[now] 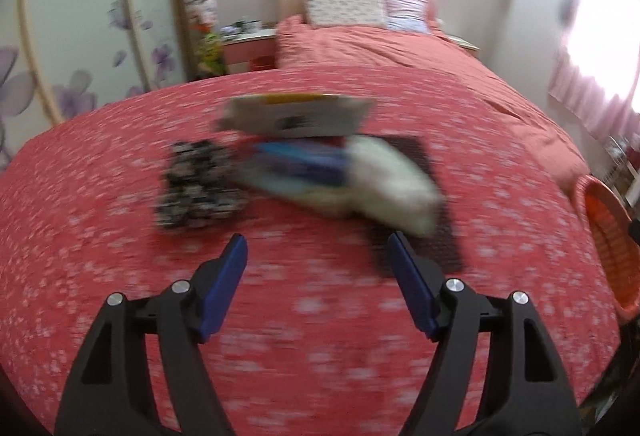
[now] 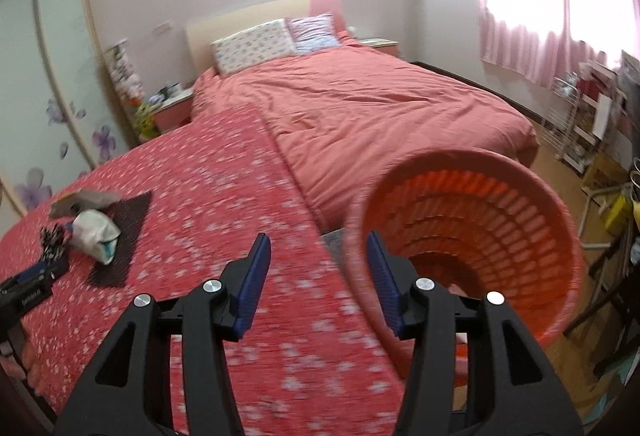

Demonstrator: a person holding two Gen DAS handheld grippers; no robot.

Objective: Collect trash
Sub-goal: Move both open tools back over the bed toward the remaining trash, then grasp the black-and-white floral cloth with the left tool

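A pile of trash lies on the red flowered bedcover (image 1: 280,316): a crumpled white bag (image 1: 384,184), a blue wrapper (image 1: 304,164), a flat pale card (image 1: 296,114) and a black-and-white patterned piece (image 1: 196,184), partly on a dark mat (image 1: 424,248). My left gripper (image 1: 318,240) hovers just short of the pile, open and empty. In the right wrist view the pile sits at far left, white bag (image 2: 96,232) on top. My right gripper (image 2: 318,236) is open at the orange slatted basket (image 2: 500,220). The basket's near rim is between the fingers, and the left pad is clear of it.
The orange basket (image 1: 604,236) stands off the bed's right edge. A pink duvet (image 2: 380,108) and pillows (image 2: 256,44) cover the far half of the bed. A nightstand (image 2: 172,104) and flowered wardrobe doors (image 2: 60,96) are at left, cluttered shelves (image 2: 592,116) at right.
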